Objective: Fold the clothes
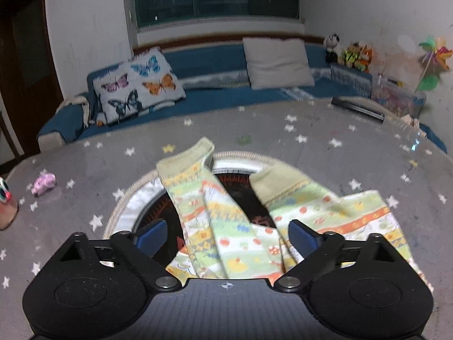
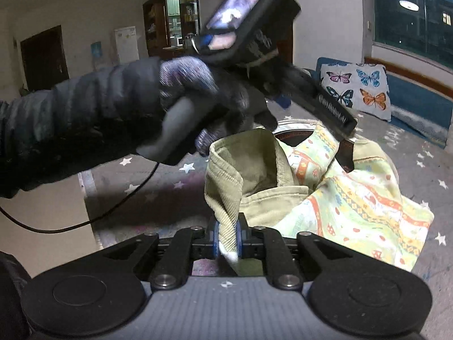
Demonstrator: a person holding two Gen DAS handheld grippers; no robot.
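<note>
A small pair of patterned children's pants (image 1: 226, 226), green, orange and yellow with plain green cuffs, lies crumpled over a round heater opening (image 1: 141, 198) in the table. My left gripper (image 1: 226, 238) is open, its blue pads on either side of the cloth just above it. In the right wrist view the pants (image 2: 354, 198) bunch up, and my right gripper (image 2: 226, 240) is shut on the ribbed green waistband (image 2: 226, 212). The left gripper (image 2: 344, 153) hangs over the cloth, held by a gloved hand (image 2: 187, 82).
The table has a grey cover with white stars (image 1: 311, 130). A pink toy (image 1: 44, 182) lies at its left. A blue sofa (image 1: 215, 96) with a butterfly pillow (image 1: 138, 83) and a white pillow (image 1: 277, 62) stands behind. A black cable (image 2: 85, 221) trails left.
</note>
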